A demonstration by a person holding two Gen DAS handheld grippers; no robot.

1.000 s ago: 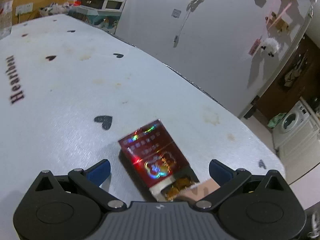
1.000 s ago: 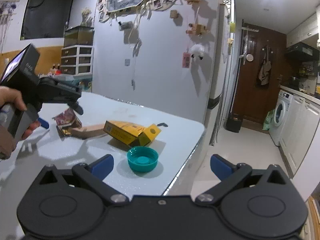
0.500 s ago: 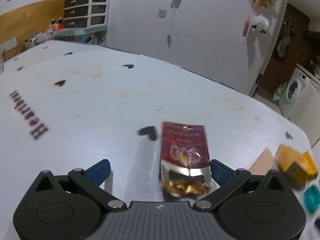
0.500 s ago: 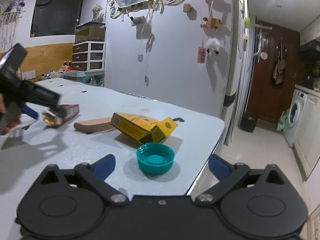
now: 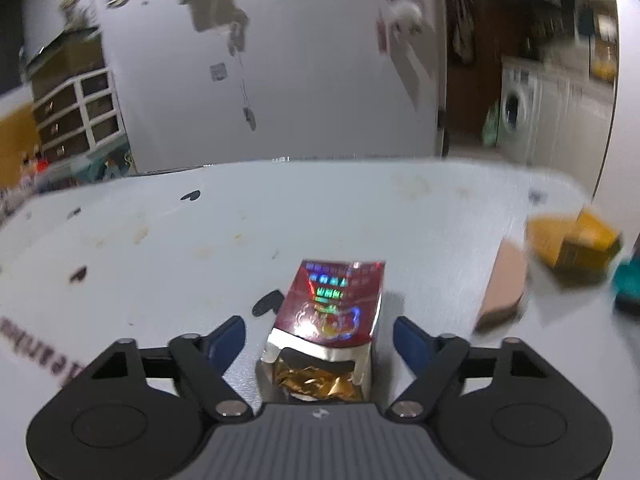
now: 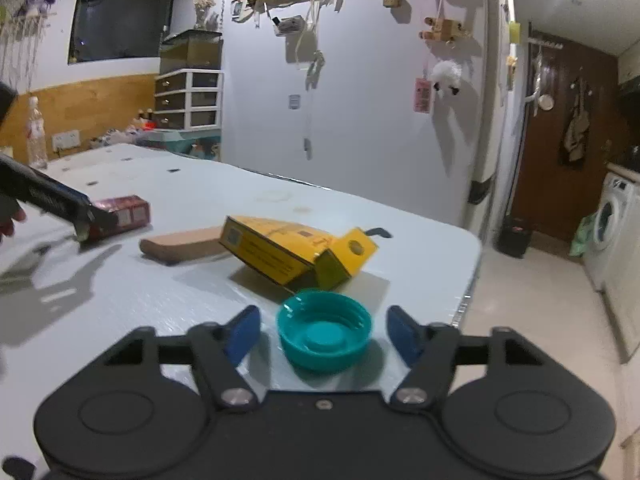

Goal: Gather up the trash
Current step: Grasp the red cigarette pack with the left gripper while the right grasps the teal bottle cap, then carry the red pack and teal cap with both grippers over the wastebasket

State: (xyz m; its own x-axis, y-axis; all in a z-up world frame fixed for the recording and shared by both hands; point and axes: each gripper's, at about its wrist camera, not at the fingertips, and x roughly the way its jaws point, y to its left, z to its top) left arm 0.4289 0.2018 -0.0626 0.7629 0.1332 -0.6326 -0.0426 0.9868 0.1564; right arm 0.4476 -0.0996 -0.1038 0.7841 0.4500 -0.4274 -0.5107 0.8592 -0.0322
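On the desk (image 5: 360,208), left hand-held gripper (image 5: 318,334) has been closing around the light, crushable red packet (image 5: 332,312), not yet touching its sides; right hand-held gripper (image 6: 322,330) likewise closing around the stiff teal cap (image 6: 325,334).

A big white table (image 6: 420,264) with small dark heart marks (image 5: 190,196) and a few brown stains is seen in front of a pale wall (image 6: 360,128), where photos, a little fluffy sheep toy (image 6: 446,76) and small wooden toys are hung. A white set of drawers (image 6: 188,98) with a dark box on top is placed by the wall past the table, and a clear bottle (image 6: 37,136) is stood at the table's far left end. A white washing machine (image 6: 610,220) and a dark brown door (image 6: 560,160) are seen far off on the right.
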